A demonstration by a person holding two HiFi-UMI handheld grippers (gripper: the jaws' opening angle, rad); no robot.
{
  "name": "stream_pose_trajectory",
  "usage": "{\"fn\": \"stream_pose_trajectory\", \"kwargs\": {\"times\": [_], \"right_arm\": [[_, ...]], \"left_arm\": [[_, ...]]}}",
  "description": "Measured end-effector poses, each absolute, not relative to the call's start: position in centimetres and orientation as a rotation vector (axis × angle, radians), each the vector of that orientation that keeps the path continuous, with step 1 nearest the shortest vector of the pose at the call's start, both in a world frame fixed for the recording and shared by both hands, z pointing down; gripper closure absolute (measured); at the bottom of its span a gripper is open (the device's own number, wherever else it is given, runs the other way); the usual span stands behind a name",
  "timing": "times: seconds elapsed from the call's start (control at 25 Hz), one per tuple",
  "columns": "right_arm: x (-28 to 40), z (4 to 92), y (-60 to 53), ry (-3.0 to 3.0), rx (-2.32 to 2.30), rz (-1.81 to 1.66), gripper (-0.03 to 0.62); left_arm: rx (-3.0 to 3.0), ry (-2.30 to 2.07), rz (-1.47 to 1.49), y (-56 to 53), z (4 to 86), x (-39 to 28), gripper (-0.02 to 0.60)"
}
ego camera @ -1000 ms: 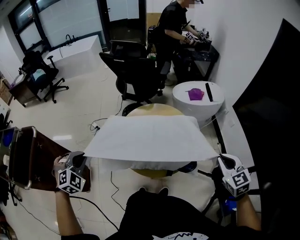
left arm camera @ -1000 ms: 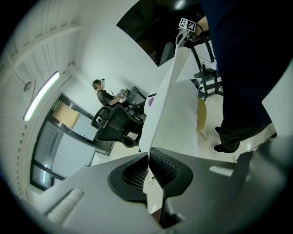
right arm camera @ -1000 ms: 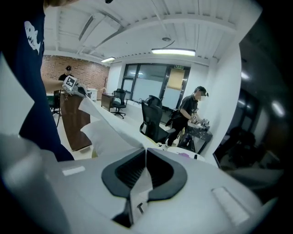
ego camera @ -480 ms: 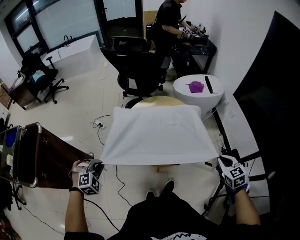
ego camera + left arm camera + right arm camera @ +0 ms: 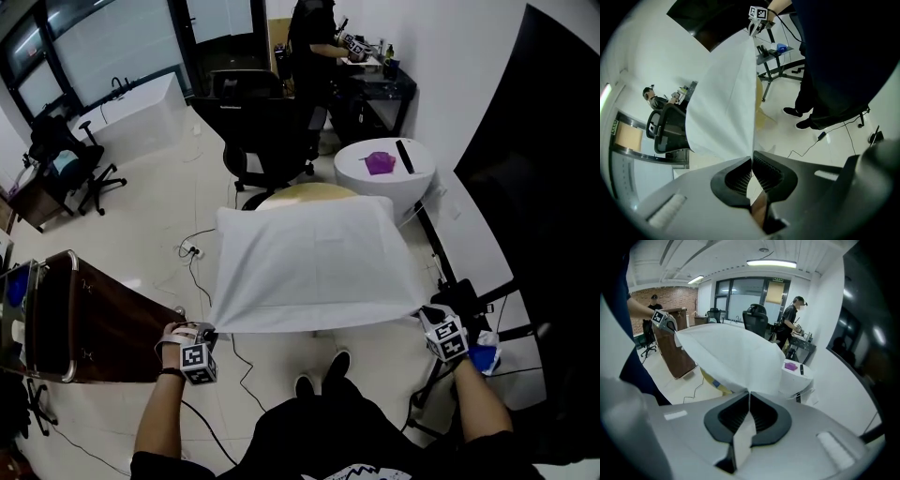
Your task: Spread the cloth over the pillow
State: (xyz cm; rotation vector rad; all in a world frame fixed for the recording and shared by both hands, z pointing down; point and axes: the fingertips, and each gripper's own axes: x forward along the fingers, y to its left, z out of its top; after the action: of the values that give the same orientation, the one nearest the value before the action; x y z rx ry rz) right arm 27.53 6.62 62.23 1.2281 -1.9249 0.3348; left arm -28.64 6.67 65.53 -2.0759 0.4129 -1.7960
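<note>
Two grippers pinch the near corners of the white cloth (image 5: 314, 262). It is stretched over the round tan table (image 5: 302, 191) and covers nearly all of it; only a sliver of tabletop shows past the cloth's far edge.

The left gripper (image 5: 209, 331) is clamped on the corner hanging off the table's near left side. Its own view shows both ribbed pads pressed together, with the fabric rising from between them. The right gripper (image 5: 423, 312) is likewise clenched on the near right corner, and a strip of cloth passes between its jaws and out behind them.

The cloth's near edge runs taut from one gripper to the other, off the table's near side and above the floor. Over the table the cloth swells into a soft rectangular mound — the pillow itself is covered and cannot be made out.

Just beyond the table stands a black office chair (image 5: 262, 122). To the table's far right is a white round stand (image 5: 361, 183) bearing a small purple object (image 5: 379, 162) and a black bar (image 5: 405, 156). Well to the table's left sits a brown wooden cabinet (image 5: 103, 319). Farther off, past the chair, a person in dark clothes (image 5: 309, 37) bends over a dark desk (image 5: 380, 89). The wearer's shoes (image 5: 323, 373) stand on the floor at the table's near side.
</note>
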Motion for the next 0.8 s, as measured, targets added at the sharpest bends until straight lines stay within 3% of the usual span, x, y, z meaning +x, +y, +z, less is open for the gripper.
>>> {"fn": "stream_pose_trajectory", "kwargs": {"times": [0.8], "right_arm": [[27.8, 70.3, 4.1, -1.78, 1.073, 0.408, 0.577]], "left_arm": [[-2.216, 0.281, -2.022, 4.4, 71.7, -27.3, 0.581]]}}
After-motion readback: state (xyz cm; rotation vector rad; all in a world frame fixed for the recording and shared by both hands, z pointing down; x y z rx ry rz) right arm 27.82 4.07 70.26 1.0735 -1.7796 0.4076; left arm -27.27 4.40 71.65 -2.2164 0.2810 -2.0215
